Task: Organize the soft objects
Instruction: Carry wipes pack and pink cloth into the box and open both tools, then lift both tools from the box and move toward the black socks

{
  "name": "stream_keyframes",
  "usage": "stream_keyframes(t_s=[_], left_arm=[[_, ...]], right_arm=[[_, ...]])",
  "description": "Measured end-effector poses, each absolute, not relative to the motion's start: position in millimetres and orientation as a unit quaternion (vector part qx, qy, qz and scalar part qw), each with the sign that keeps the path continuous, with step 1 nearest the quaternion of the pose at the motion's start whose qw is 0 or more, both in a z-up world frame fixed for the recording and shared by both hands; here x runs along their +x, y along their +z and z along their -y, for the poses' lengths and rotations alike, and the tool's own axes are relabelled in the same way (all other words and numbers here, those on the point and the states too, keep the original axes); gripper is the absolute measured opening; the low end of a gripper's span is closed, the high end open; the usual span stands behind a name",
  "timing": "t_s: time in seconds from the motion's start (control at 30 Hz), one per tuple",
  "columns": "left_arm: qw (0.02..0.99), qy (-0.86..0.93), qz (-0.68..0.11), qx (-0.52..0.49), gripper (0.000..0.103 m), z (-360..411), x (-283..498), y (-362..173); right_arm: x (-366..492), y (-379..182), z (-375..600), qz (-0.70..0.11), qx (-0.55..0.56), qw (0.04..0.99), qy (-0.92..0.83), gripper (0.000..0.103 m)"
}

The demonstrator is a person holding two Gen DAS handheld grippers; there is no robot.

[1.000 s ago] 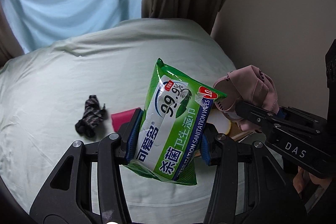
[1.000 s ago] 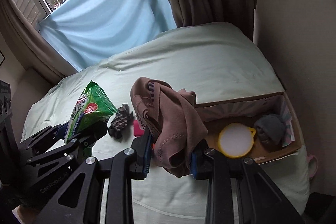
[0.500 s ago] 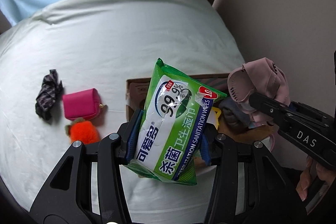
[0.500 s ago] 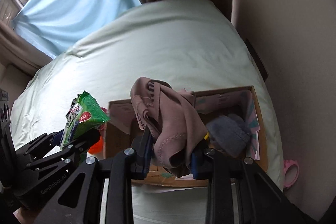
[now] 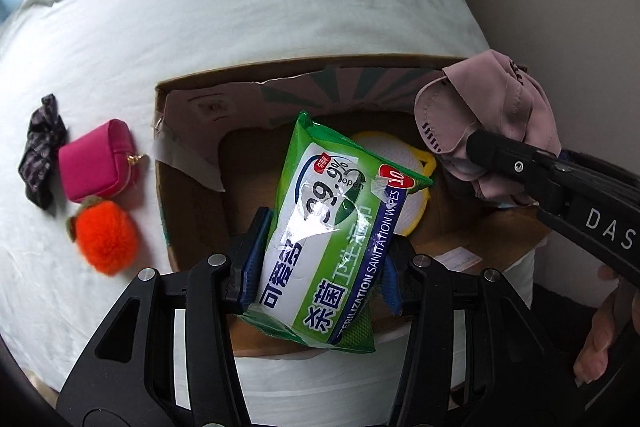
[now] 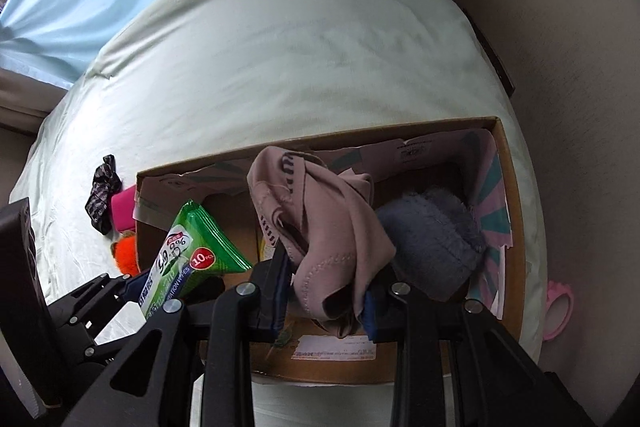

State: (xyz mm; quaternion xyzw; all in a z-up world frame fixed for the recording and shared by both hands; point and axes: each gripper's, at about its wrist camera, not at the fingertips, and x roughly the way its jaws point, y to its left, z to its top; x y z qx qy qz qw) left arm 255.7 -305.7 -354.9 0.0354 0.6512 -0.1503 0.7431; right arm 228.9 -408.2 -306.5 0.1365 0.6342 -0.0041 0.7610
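My left gripper point(image 5: 322, 259) is shut on a green wet wipes pack point(image 5: 332, 223) and holds it above the open cardboard box point(image 5: 188, 95). My right gripper point(image 6: 324, 291) is shut on a pink cloth point(image 6: 320, 223) over the same box point(image 6: 508, 155). The cloth also shows at the right of the left wrist view point(image 5: 488, 123); the pack shows at the left of the right wrist view point(image 6: 188, 247). In the box lie a grey fuzzy item point(image 6: 432, 239) and a white round item with a yellow rim point(image 5: 416, 187).
The box sits on a bed with a pale green sheet point(image 5: 240, 7). Left of the box lie a magenta pouch point(image 5: 98, 159), an orange furry toy point(image 5: 106, 237) and a dark scrunchie point(image 5: 40, 151). A pink ring point(image 6: 558, 311) lies by the wall at right.
Both grippers have moved forward and tilted down over the box, still holding the pack and the cloth. The box interior now fills the middle of both views.
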Motion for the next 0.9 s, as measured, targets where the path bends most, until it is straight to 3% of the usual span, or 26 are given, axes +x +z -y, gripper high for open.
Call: stream_keyframes(t_s=[0.07,0.13,0.17,0.2,0.9], left_arm=[[0.742,-0.154,-0.652,0.036,0.045,306.3,256.0,-353.6],[0.733,-0.161,-0.66,0.035,0.064,306.3,257.7,-352.3],[0.729,-0.16,-0.664,0.042,0.092,307.5,258.6,-351.4],[0.732,-0.157,-0.661,0.051,0.103,308.1,258.8,-348.2],[0.771,-0.172,-0.61,0.058,0.103,294.1,223.6,-267.0]], right_arm=[[230.2,-309.3,409.2,-0.64,0.135,0.756,-0.005,0.029],[230.5,-311.2,411.4,-0.647,0.134,0.75,-0.016,0.056],[229.5,-310.5,413.7,-0.646,0.136,0.751,-0.026,0.089],[227.9,-308.6,416.4,-0.641,0.14,0.754,-0.03,0.103],[186.1,-255.8,416.0,-0.593,0.14,0.793,-0.03,0.103]])
